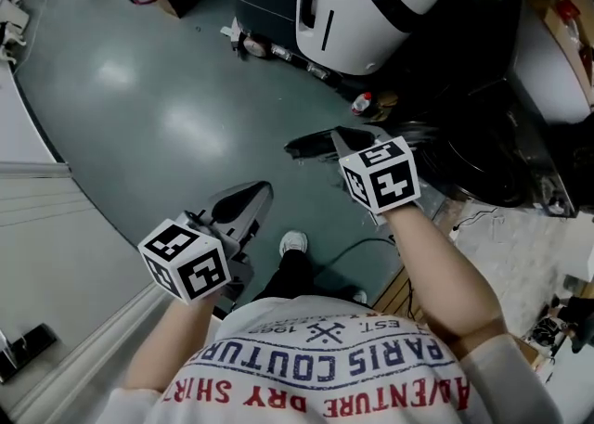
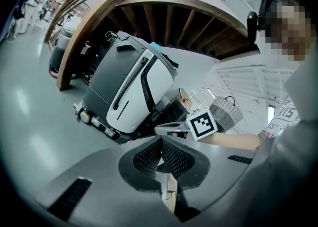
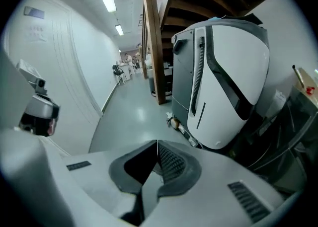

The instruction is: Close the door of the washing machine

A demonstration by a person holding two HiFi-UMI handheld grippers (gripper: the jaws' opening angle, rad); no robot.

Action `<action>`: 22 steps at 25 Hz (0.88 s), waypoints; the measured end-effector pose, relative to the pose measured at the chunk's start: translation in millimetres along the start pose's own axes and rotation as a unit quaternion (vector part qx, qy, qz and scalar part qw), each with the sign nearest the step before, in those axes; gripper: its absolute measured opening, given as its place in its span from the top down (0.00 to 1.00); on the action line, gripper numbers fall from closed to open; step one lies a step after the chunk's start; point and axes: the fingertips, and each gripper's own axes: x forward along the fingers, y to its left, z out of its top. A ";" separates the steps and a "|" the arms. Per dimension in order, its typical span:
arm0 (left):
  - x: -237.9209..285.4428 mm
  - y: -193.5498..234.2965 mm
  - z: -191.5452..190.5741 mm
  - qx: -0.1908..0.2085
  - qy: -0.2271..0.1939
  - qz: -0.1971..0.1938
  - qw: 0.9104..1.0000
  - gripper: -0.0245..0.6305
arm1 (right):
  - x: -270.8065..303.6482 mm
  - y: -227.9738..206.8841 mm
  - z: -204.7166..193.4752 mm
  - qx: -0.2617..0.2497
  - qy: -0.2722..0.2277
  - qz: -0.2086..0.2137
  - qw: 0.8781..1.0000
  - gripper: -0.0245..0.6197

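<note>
Washing machine door (image 1: 506, 176), probably heavy and hinged, is needing a rim push; right gripper (image 1: 306, 147) nearby and left gripper (image 1: 252, 195) are hanging clenched, empty.

You hold two grippers: one left gripper (image 1: 243, 201) and one right gripper (image 1: 316, 145). Each carries one marker cube, so two in all: the left cube (image 1: 186, 260) and the right cube (image 1: 380, 174). Ahead of you stands one big white-and-grey machine (image 1: 371, 5). You can count one white shoe (image 1: 293, 243) and one red-capped bottle (image 1: 362, 103).
</note>
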 end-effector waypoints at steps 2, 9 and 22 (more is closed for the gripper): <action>0.0 8.4 0.3 -0.006 0.000 0.008 1.000 0.93 | 17.2 -8.5 -3.2 -0.004 0.014 -0.013 1.000 0.93; 4.1 30.9 -3.2 -0.028 -0.004 0.026 0.999 0.93 | 52.6 -36.9 -27.9 -0.033 0.065 -0.071 0.995 0.93; 2.5 41.6 -7.3 -0.039 -0.002 0.040 0.998 0.93 | 62.0 -46.7 -32.3 -0.082 0.111 -0.113 0.984 0.93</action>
